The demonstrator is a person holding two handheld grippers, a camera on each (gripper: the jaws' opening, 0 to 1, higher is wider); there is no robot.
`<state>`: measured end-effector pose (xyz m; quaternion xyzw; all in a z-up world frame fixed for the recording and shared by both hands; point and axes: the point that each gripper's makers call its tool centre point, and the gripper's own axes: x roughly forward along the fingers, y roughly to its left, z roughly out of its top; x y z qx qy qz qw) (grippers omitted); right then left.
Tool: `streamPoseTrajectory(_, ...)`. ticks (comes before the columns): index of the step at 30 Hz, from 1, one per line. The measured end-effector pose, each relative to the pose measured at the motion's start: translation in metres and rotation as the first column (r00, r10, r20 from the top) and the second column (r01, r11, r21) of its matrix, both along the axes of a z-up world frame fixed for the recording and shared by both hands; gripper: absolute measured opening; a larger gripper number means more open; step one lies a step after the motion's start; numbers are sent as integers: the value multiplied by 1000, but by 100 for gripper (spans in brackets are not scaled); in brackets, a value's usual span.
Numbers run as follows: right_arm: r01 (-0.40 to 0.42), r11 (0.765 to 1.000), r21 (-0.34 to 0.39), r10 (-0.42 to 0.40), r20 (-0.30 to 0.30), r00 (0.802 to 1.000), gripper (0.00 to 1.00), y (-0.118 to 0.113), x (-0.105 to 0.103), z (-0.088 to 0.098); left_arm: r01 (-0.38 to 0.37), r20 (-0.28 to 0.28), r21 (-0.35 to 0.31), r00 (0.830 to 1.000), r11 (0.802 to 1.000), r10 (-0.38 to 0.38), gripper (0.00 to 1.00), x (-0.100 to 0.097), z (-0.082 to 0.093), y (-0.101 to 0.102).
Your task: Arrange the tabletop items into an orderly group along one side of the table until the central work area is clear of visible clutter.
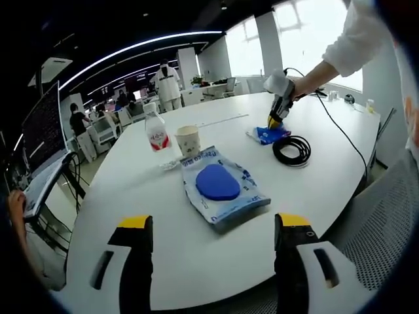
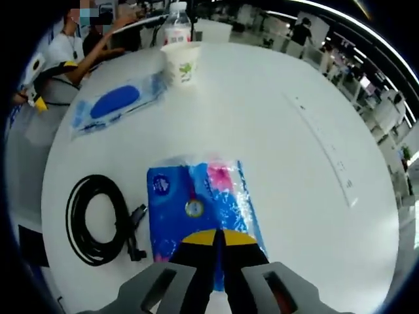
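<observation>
White round surface [image 1: 196,261], right claw [image 2: 218,237] closed on blue tissue pack [image 2: 196,203], black cable coil [image 2: 98,219] beside pack, left claw [image 1: 213,222] open, empty.

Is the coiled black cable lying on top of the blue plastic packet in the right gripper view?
No, the coiled black cable lies flat on the white table beside the blue plastic packet, with bare tabletop between them.

1. In the left gripper view, the wipes pack [image 1: 222,188] lies in the middle of the table [image 1: 163,261].
2. Behind it stand the paper cup [image 1: 188,140] and, to its left, the bottle [image 1: 156,131].
3. To the right lies the coiled cable [image 1: 292,150], near the tissue packet [image 1: 270,135].
</observation>
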<state>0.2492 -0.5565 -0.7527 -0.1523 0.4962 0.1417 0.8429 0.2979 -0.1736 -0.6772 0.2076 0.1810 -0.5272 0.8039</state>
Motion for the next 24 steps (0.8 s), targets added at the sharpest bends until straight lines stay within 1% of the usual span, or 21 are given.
streamPoseTrajectory(5,-19,999,-28,18,-30,999,0,-8,-15,-1,2,2,7,1000,1000,-2,76,0,-1,0)
streamPoseTrajectory(9,-8,999,-35,7,-38,999,0,-17,-25,-2,1,2,8,1000,1000,-1,75,0,-1,0)
streamPoseTrajectory(12,-1,999,-36,0,-41,999,0,-20,-29,-2,0,2,9,1000,1000,0,74,0,-2,0)
streamPoseTrajectory(15,3,999,-42,-4,-43,999,0,-28,-38,1,1,0,18,1000,1000,-1,74,-1,-3,1)
streamPoseTrajectory(19,23,999,-37,-24,-29,999,0,-35,-44,6,0,0,19,1000,1000,0,74,0,-3,1)
streamPoseTrajectory(24,21,998,-51,-23,-35,999,0,-46,-53,8,3,-2,23,1000,1000,-3,73,-1,-4,1)
